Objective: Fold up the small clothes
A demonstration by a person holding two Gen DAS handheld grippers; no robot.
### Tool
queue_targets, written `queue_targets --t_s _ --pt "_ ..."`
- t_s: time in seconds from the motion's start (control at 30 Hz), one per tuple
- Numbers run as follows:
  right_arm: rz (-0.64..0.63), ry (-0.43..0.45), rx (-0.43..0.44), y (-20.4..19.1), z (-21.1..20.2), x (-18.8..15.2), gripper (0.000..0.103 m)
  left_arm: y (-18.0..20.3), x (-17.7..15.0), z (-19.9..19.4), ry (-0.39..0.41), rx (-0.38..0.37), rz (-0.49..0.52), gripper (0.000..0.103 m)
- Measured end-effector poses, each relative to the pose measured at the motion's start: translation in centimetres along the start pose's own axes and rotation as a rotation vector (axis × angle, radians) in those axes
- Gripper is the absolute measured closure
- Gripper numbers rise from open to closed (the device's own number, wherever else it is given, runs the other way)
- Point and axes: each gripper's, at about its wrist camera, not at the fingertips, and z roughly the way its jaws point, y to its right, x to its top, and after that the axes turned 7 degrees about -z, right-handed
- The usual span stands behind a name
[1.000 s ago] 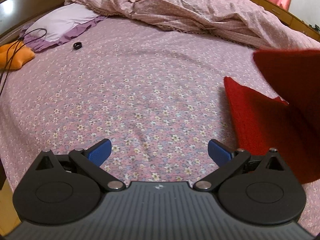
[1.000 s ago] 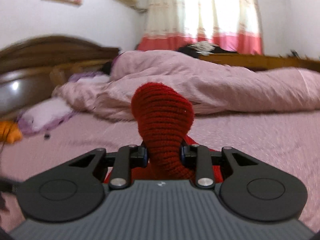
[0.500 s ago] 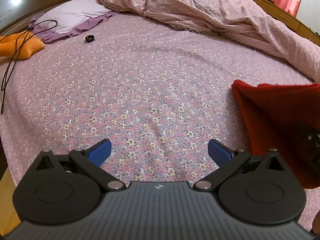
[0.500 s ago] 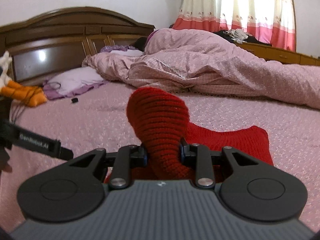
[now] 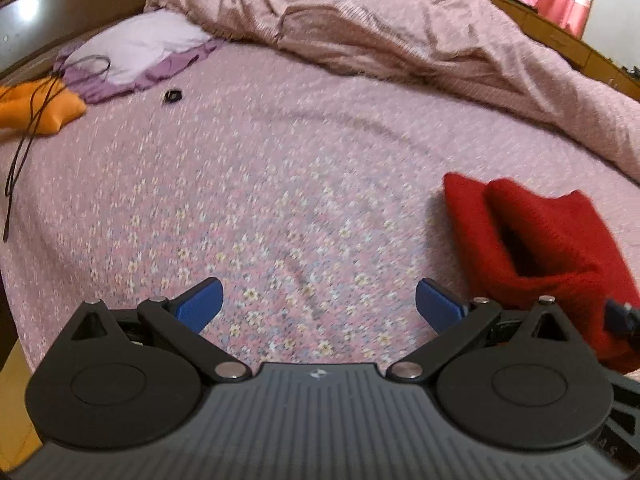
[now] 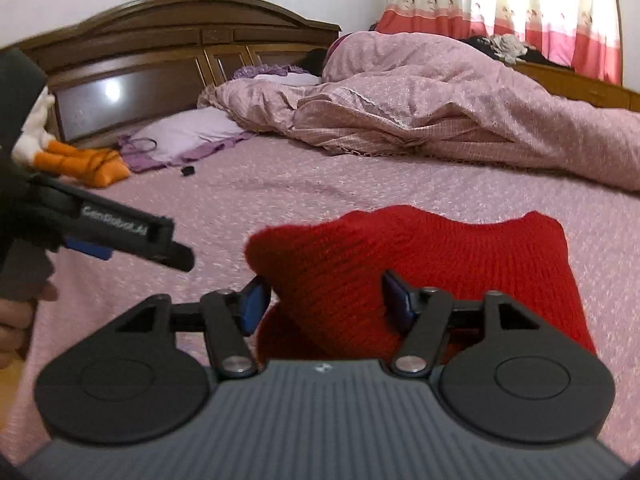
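**Right gripper parting over a doubled red knit; left gripper idle beside it**

Nearest in the right wrist view, the right gripper (image 6: 324,300) has its blue pads spread on either side of a raised fold of the red knit garment (image 6: 440,256). The pads look slack against the wool, not pinching it, so the grip reads as let go, probably because the layer has been laid down. The garment lies on the floral bedsheet (image 5: 280,184), near the right of the scene, with one layer doubled over another. A dark gap between the layers in the left wrist view suggests the fold is loose and may want flattening.

The left gripper (image 5: 318,306) hangs over bare sheet just left of the garment, fingers wide apart and holding nothing. It is likely kept there to be ready to pin or lift the near left edge.

Farther off, a small black object (image 5: 173,96) rests on the sheet. Beyond it, at the far left, are an orange plush toy (image 5: 36,110) crossed by a black cable (image 5: 28,136), and a lilac pillow (image 5: 136,46). A rumpled pink quilt (image 5: 400,28) fills the far side before the wooden headboard (image 6: 168,56) and the curtains (image 6: 520,12).
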Motion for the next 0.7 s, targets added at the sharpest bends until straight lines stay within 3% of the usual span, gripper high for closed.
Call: queue_targets --t_s 0.3,0.53,0.7 --pt "0.222 0.067 0.084 3.7 -5.5 0.9 0.04 3.6 1.5 -4.1 0.06 -0.149 0.027 0.0" --pt "0.36 0.13 -0.035 8.2 -8.5 0.6 0.039 8.5 1.5 -5.0 0.043 -0.265 0.106 0.0" --pt "0.464 0.075 -0.178 11.6 -8.0 -0.8 0.039 12.1 0.6 -3.3 0.016 -0.281 0.169 0.0"
